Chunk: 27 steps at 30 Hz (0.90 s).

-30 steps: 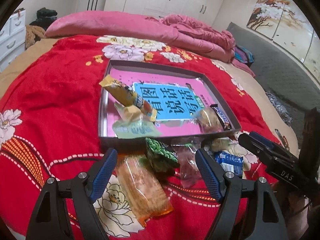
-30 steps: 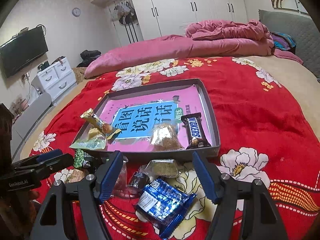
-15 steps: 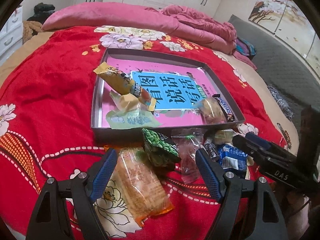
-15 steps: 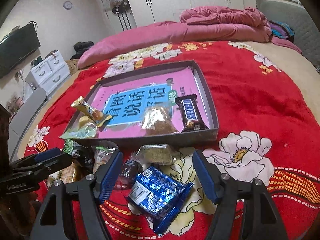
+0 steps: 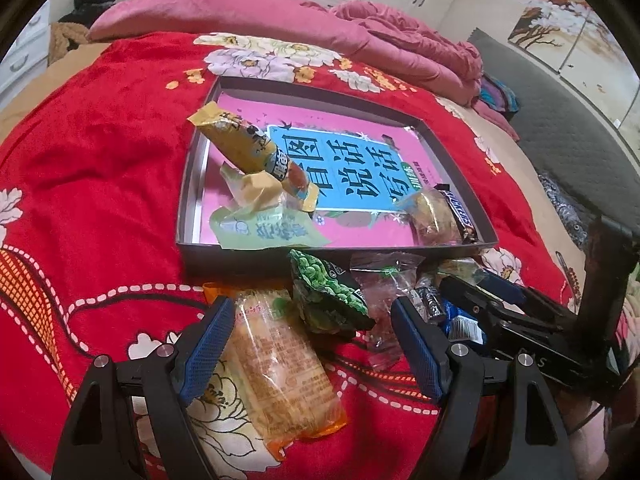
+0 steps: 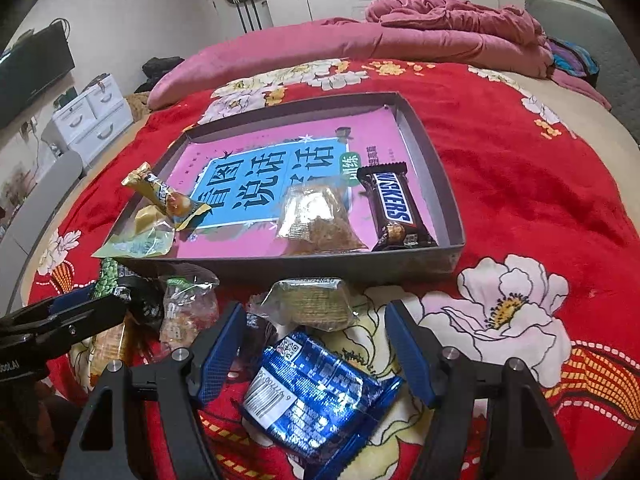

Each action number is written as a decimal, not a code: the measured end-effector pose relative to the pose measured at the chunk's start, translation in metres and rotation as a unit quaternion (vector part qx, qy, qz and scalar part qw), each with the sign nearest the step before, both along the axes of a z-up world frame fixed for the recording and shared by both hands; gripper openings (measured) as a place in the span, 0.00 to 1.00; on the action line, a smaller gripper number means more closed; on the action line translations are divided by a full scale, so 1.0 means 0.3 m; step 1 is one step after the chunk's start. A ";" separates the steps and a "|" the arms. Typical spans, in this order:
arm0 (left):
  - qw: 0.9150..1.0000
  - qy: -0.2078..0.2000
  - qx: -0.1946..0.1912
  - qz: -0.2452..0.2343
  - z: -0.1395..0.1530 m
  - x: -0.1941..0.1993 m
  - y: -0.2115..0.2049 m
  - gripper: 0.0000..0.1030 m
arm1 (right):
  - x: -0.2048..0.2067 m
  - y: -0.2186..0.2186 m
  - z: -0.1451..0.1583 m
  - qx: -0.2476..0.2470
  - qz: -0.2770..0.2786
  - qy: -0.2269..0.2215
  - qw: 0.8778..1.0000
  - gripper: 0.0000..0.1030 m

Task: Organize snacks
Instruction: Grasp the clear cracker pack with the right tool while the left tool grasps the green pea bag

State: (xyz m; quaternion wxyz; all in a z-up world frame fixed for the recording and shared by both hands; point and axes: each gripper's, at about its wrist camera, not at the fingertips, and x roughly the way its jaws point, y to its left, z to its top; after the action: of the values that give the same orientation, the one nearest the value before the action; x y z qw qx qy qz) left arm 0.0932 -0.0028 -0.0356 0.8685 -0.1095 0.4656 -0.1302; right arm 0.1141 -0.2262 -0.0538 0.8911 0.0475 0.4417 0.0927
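Left wrist view, left to right: red floral blanket [image 5: 100,152] over the bed, grey tray [image 5: 192,200] on it with a pink book [image 5: 360,168] as liner. In tray, left side: yellow sausage stick [image 5: 248,148] propped tilted on a cream-wrapped candy [image 5: 256,192], pale green wrapper [image 5: 264,232] hanging over the near wall. Right end of tray: clear-wrapped brown cake [image 5: 432,216] touching a Snickers bar [image 5: 458,214].

On blanket just in front of tray: orange-wrapped cracker pack [image 5: 280,356], green pea bag [image 5: 324,292] leaning on it, clear candy bag [image 5: 384,292] next.

Left tool [image 5: 312,344] stood wide apart, clamped on nothing; cracker pack and pea bag between its blue pads [image 5: 204,344], pads not pressing either.

Right wrist view, left to right: left tool's black tips at far left edge beside the pea bag [image 6: 116,284]. Clear candy bag [image 6: 184,308], small dark candy [image 6: 256,332], clear-wrapped round crackers [image 6: 308,304] near the tray's front wall [image 6: 320,268].

Right tool [image 6: 316,344] apart, gripping nothing; blue foil biscuit pack [image 6: 316,392] flat on blanket between its fingers [image 6: 412,348], no contact seen. Snickers [image 6: 394,208] along the tray's right wall.
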 end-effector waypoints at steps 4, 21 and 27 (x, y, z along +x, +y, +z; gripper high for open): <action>1.000 0.004 0.004 0.000 -0.005 0.008 -0.005 0.79 | 0.018 -0.003 -0.017 0.005 -0.003 0.009 1.000 0.64; 1.000 -0.010 -0.013 0.002 -0.005 0.030 -0.020 0.77 | 0.041 -0.001 -0.027 0.009 0.007 0.009 1.000 0.39; 1.000 -0.016 0.001 -0.007 -0.002 0.033 -0.048 0.75 | 0.027 -0.014 -0.001 0.023 0.008 -0.004 1.000 0.39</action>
State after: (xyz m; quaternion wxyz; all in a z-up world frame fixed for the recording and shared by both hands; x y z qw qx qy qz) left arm 0.1029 -0.0173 -0.0362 0.8751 -0.1037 0.4524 -0.1374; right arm 0.1222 -0.2305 -0.0542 0.8909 0.0642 0.4359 0.1101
